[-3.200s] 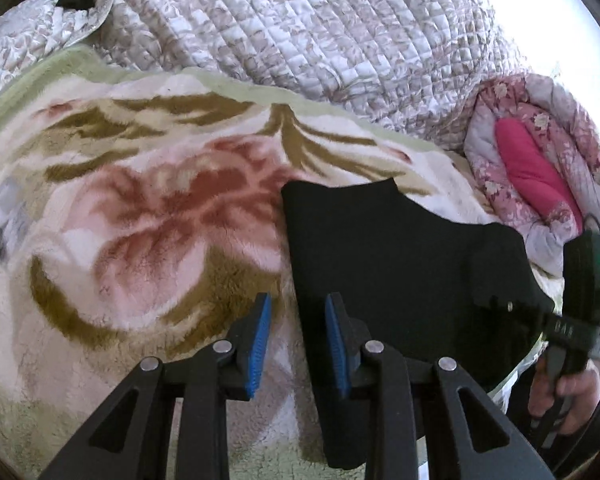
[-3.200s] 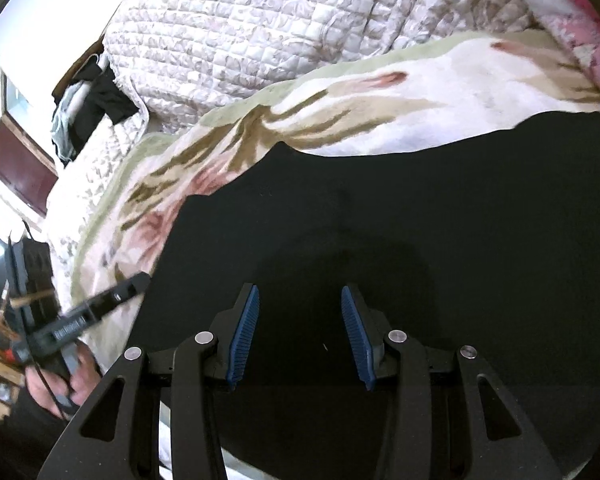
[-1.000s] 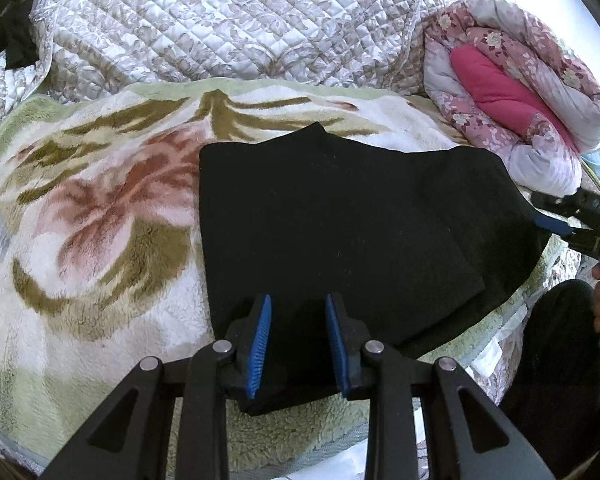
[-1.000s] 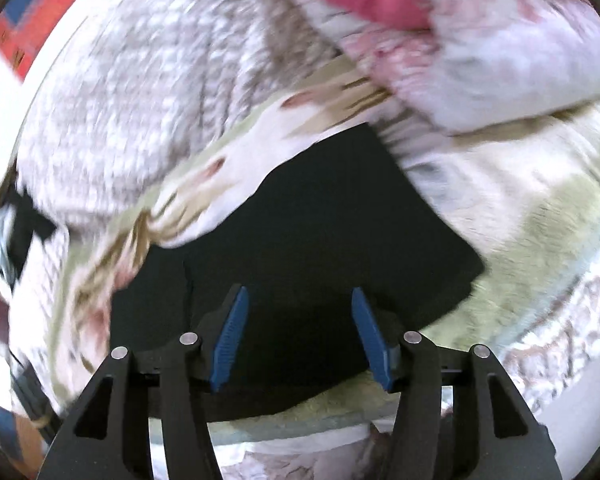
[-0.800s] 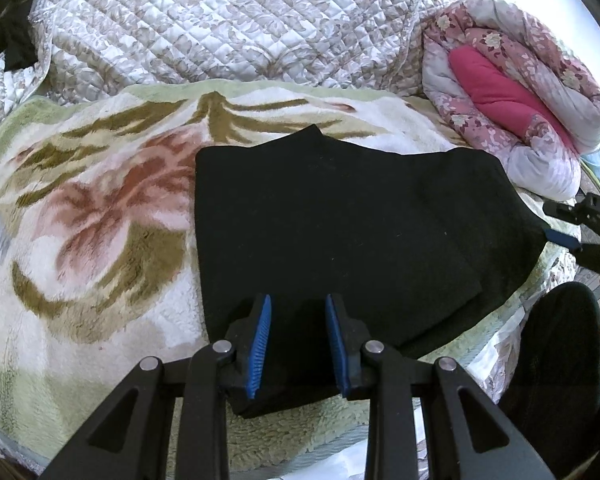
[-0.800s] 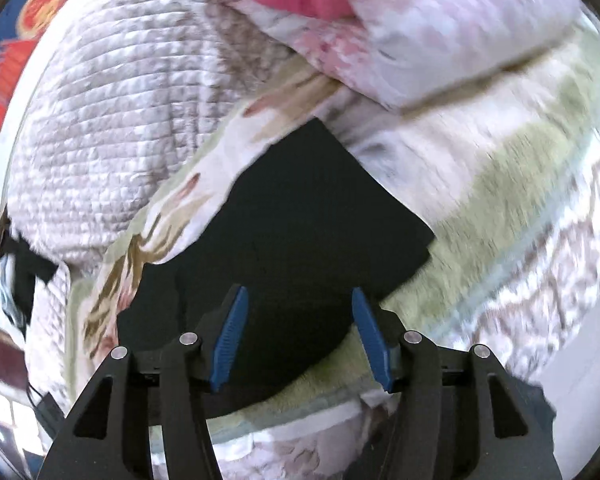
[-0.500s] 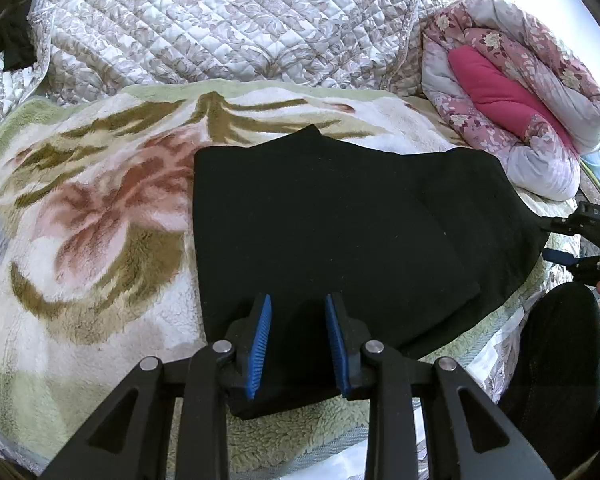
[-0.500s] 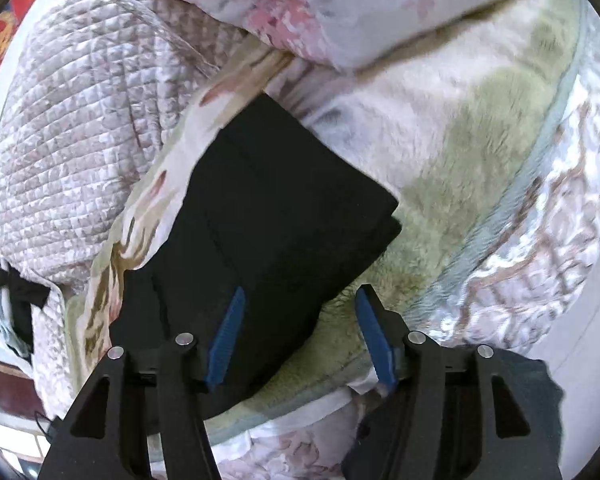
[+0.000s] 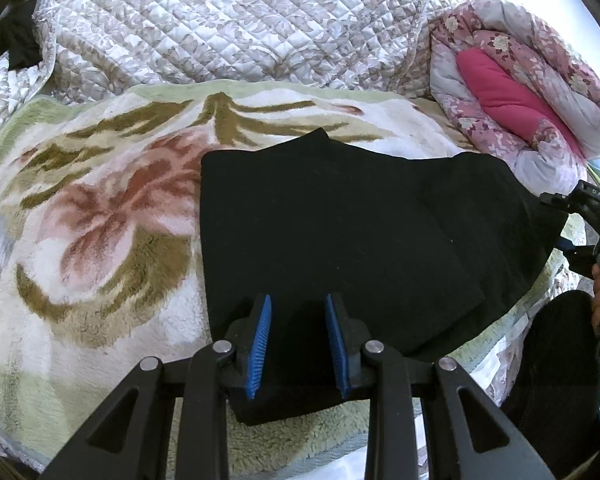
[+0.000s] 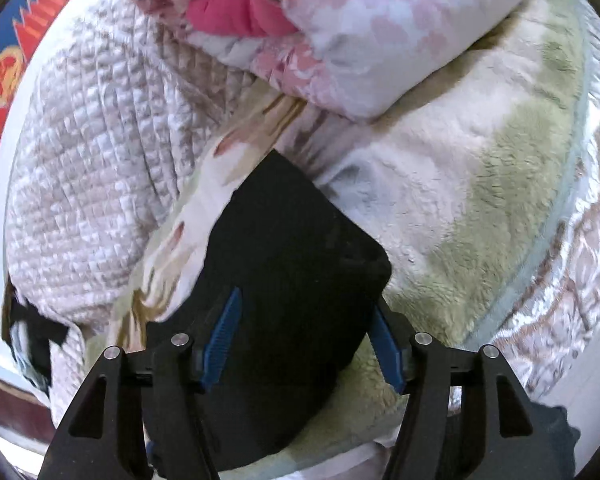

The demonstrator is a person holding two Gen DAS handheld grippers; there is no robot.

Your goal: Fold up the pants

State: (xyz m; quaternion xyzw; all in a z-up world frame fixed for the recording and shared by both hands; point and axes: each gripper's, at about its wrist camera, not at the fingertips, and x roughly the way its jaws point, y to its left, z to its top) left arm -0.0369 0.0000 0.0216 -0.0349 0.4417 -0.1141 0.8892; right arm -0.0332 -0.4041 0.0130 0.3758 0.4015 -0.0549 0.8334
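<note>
1. Black pants point(image 9: 340, 240) lying flat on the floral fleece blanket point(image 9: 100, 220), already doubled into a broad rectangle with an upper layer ending short of the lower at about 4 o'clock in the left wrist view.
2. Left gripper point(image 9: 296, 340) hovering low over the near edge of the cloth at 6 o'clock, blue pads spread, nothing between them; contact with the fabric impossible to tell.
3. Right gripper point(image 10: 304, 340) at the opposite end of the garment, jaws spread wide astride the rounded corner of the pants point(image 10: 292, 260); one pad over black cloth, the other over blanket at 4 o'clock, no pinch made.
4. Judged step: lining up on both ends for another fold, grasps not yet taken.
5. Next move, by judgement: lowering each set of pads onto an edge, closing through all layers at once, then lifting one end over toward the other.
6. Likely trouble: catching only the top layer, or plush blanket pile along with the cloth.
7. Quilted bedspread point(image 9: 240, 32) at 12 o'clock and rolled pink duvet point(image 9: 520, 80) at 2 o'clock, both apart from the working area.
</note>
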